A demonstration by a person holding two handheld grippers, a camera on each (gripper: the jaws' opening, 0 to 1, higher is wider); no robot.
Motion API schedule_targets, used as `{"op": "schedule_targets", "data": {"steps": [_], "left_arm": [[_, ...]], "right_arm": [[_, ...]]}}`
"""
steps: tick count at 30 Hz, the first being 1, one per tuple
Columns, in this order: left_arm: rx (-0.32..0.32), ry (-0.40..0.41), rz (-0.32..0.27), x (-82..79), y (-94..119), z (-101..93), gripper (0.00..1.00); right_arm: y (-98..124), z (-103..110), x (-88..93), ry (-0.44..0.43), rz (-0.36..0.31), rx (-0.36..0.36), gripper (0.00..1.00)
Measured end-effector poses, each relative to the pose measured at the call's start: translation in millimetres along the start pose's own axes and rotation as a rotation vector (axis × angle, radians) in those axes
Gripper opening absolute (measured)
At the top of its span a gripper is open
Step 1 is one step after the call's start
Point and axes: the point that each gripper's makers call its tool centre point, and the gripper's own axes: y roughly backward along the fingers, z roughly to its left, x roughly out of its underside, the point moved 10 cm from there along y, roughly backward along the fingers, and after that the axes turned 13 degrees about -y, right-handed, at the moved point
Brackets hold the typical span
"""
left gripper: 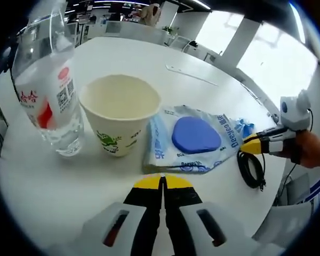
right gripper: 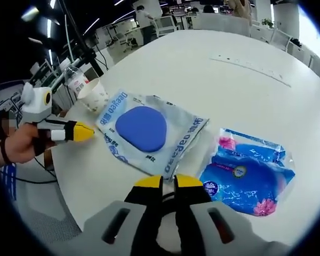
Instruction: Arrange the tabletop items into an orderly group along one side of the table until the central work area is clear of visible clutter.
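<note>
Both tongs hold nothing: left tongs (left gripper: 162, 182) closed, right tongs (right gripper: 169, 182) slightly parted. At twelve o'clock, the limp, slippery sponge packet (right gripper: 149, 133) probably wants an edge pinch.

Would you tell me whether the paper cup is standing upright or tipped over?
Upright. The paper cup stands on its base with its open mouth facing up, beside the water bottle.

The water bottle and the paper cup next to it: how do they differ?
The water bottle is clear plastic with a red-and-white label; the paper cup is cream and opaque with green print. The bottle rises higher than the cup. The cup is open-topped and looks empty. Both stand upright side by side on the white table.
</note>
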Motion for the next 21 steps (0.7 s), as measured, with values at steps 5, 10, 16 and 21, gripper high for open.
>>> {"op": "schedule_targets", "data": {"steps": [5,10,16,21], "left_arm": [[0.007,-0.016,-0.004,5.4,5.9,-6.1,0.00],[0.007,-0.024,-0.011,8.8,14.3,-10.6,0.00],[0.009,-0.035,-0.020,14.9,24.7,-13.8,0.01],[0.011,-0.046,-0.027,18.8,31.5,-15.2,0.02]], "right_arm": [[6.4,0.8,5.5,-0.004,-0.009,-0.007,0.08],[15.1,-0.6,14.0,0.001,-0.015,0.002,0.08],[26.8,-5.0,29.0,-0.028,-0.032,0.010,0.08],[34.8,-8.5,39.8,-0.041,-0.035,0.018,0.10]]}}
